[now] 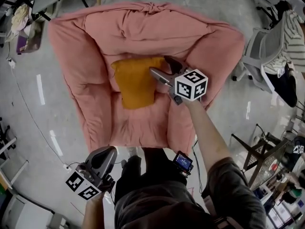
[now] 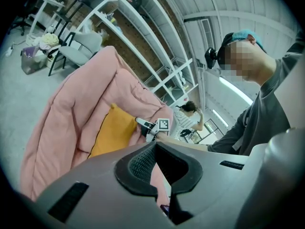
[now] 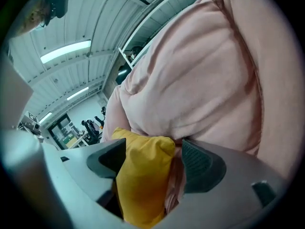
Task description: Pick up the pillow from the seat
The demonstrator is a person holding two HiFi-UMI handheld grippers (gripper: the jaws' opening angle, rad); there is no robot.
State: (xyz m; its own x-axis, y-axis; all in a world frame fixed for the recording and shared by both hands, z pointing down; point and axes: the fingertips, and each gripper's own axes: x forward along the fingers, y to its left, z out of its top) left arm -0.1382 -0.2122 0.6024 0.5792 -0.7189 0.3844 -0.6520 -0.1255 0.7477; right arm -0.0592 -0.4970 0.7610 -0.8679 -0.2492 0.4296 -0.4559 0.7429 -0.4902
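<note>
Pillow (image 1: 136, 82), mustard-yellow, soft, rectangular, on pink seat (image 1: 95, 56), corner between right gripper (image 3: 155, 161) jaws

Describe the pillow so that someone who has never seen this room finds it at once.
Find the big pink padded seat in the middle of the grey floor. In its sunken centre lies the pillow, one edge between the open jaws of the right tool. It is the only mustard-yellow thing against all that pink.
</note>
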